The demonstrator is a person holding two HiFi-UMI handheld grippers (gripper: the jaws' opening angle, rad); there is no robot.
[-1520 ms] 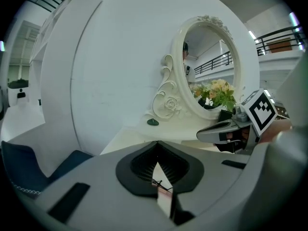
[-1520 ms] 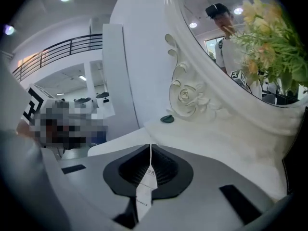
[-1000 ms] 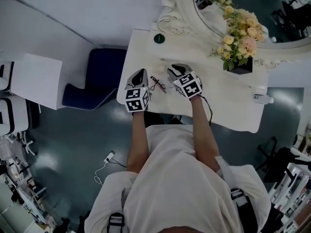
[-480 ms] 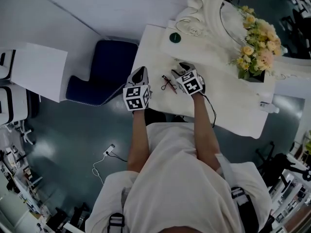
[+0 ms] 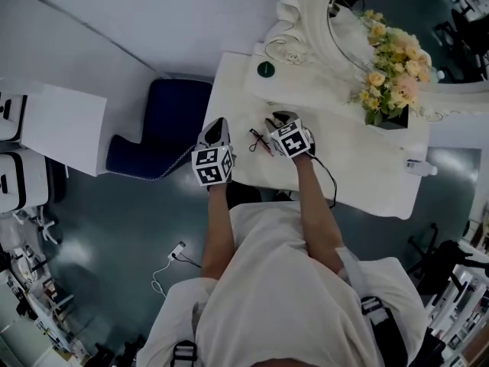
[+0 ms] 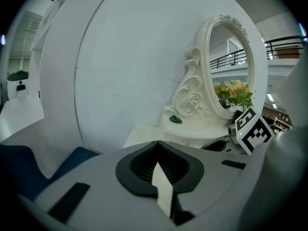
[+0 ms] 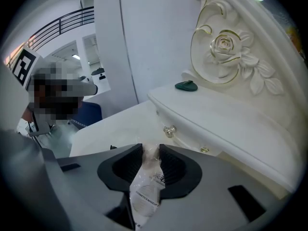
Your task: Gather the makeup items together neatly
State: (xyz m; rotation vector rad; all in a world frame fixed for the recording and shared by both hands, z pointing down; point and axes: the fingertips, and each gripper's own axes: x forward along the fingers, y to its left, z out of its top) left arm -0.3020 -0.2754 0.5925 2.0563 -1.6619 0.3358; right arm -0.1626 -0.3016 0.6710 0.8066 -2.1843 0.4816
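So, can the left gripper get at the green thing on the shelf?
Probably yes: the green thing lies ahead of the left gripper, nothing between them, though its jaws are shut.

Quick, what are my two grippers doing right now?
Left gripper: jaws closed, holding nothing.
Right gripper: jaws have just been closing and now grip a clear makeup packet.

Your right gripper's [image 7: 150, 150] fingers [image 7: 177, 170] have just closed on a clear, crinkled makeup packet [image 7: 146, 192]; dark slim items [image 5: 259, 141] lie just left of them.
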